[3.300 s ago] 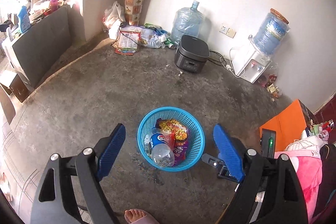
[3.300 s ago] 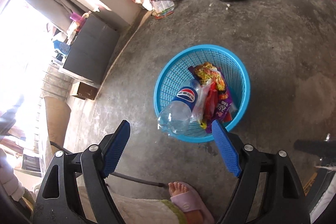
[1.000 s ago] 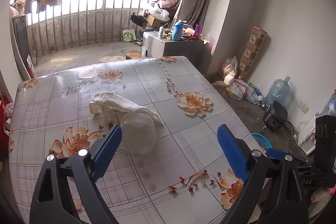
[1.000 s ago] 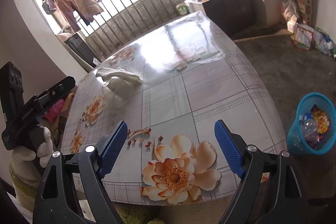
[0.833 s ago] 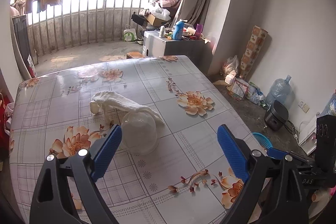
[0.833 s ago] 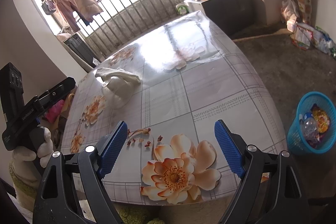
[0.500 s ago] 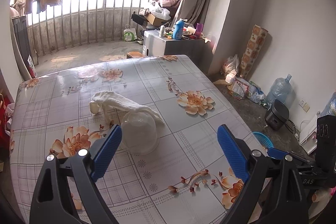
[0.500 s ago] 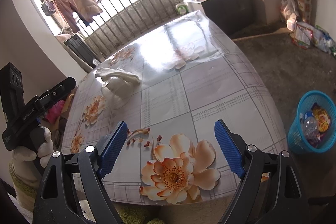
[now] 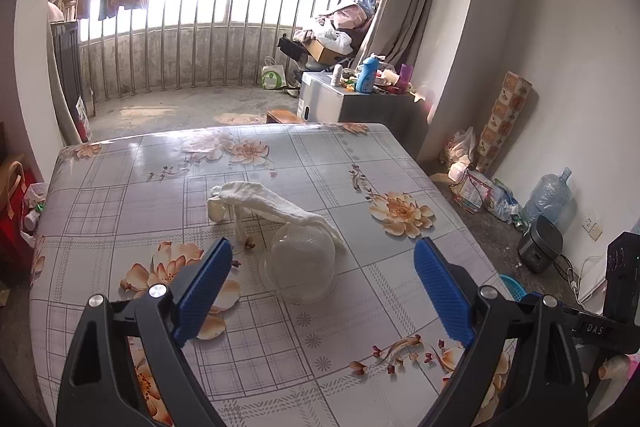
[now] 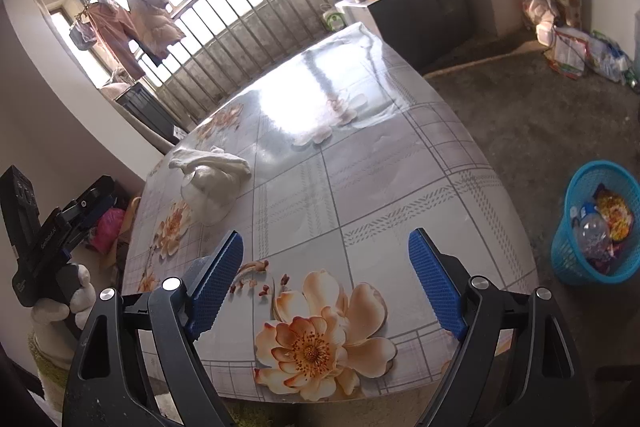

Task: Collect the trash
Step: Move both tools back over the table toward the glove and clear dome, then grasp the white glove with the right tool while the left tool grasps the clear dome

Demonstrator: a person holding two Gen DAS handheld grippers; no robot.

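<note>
- Left wrist view, centre: clear plastic dome cup (image 9: 298,269) lies on the floral table (image 9: 360,155), with a white cloth (image 9: 264,201) draped over its top and trailing toward upper left. Cup looks empty.
- Same view, lower half: left gripper (image 9: 320,283) with jaws wide apart, nothing between the pads; the cup sits just beyond the gap, not touched.
- Right wrist view, far left: a gloved hand (image 10: 60,301) holds the other gripper's handle.
- Right wrist view, left of centre: cup and cloth again, well apart from the right gripper (image 10: 326,283), whose jaws also stand apart and empty over a printed flower.
- Right wrist view, far right: blue basket (image 10: 576,267) on the floor beside the table; it holds a clear bottle (image 10: 592,231) and coloured snack wrappers (image 10: 616,215).
- Judgement: step in hand is reaching for the next piece on the table, likely the cup.
- Next move calls for advancing the left jaws around the cup and closing gently; thin plastic may buckle, and the cloth may drag along.
</note>
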